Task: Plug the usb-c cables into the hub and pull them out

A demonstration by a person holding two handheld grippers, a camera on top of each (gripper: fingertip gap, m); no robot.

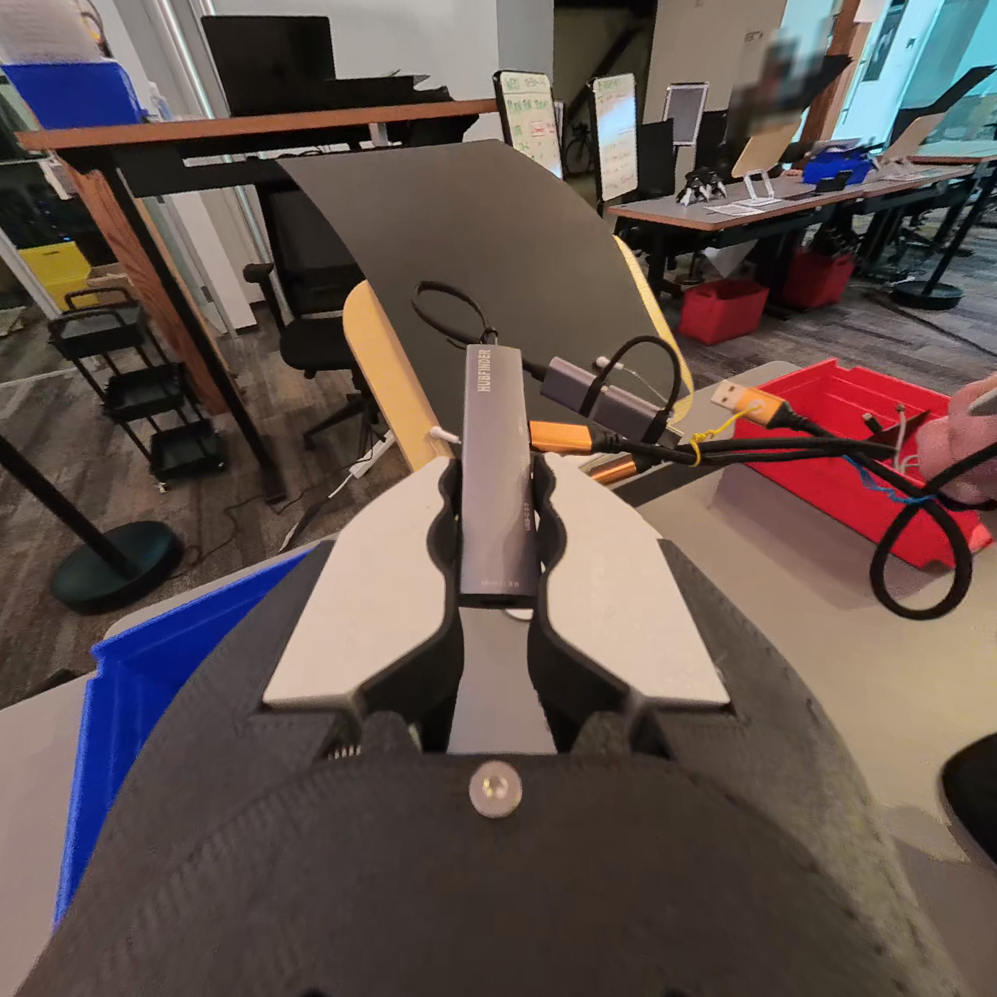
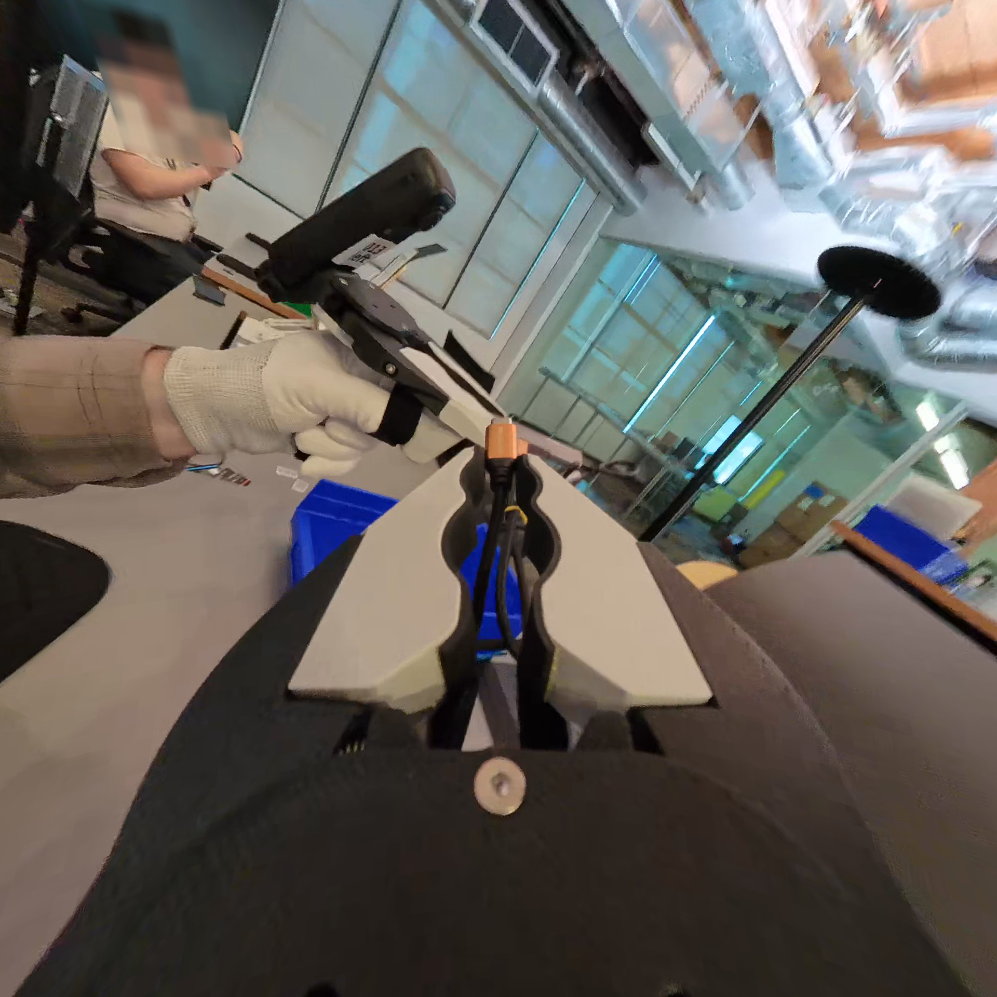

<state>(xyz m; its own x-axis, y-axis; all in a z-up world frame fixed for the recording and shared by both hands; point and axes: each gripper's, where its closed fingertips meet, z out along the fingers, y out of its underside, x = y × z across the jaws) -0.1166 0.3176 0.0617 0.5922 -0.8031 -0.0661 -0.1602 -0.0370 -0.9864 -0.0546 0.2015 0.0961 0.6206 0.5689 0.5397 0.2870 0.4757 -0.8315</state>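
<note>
My left gripper (image 1: 495, 464) is shut on the long grey hub (image 1: 493, 458), held above the table and pointing away from me. An orange plug (image 1: 561, 437) sits against the hub's right side; I cannot tell how deep it is. A second orange plug (image 1: 747, 402) hangs loose to the right. A small grey adapter (image 1: 599, 394) dangles behind. My right gripper (image 2: 499, 464) is shut on the black cables (image 2: 504, 539), with the orange plug (image 2: 499, 437) beyond its tips touching the hub (image 2: 550, 448). The left gripper (image 2: 469, 415) shows there in a white-gloved hand (image 2: 280, 394).
A red bin (image 1: 841, 458) stands on the grey table (image 1: 755, 620) at the right, with a cable loop (image 1: 917, 555) in front. A blue bin (image 1: 135, 701) is at the left edge, also in the right wrist view (image 2: 334, 518). A person (image 2: 145, 183) sits farther off. Across from one pair of fingers to the other is roughly 15 cm.
</note>
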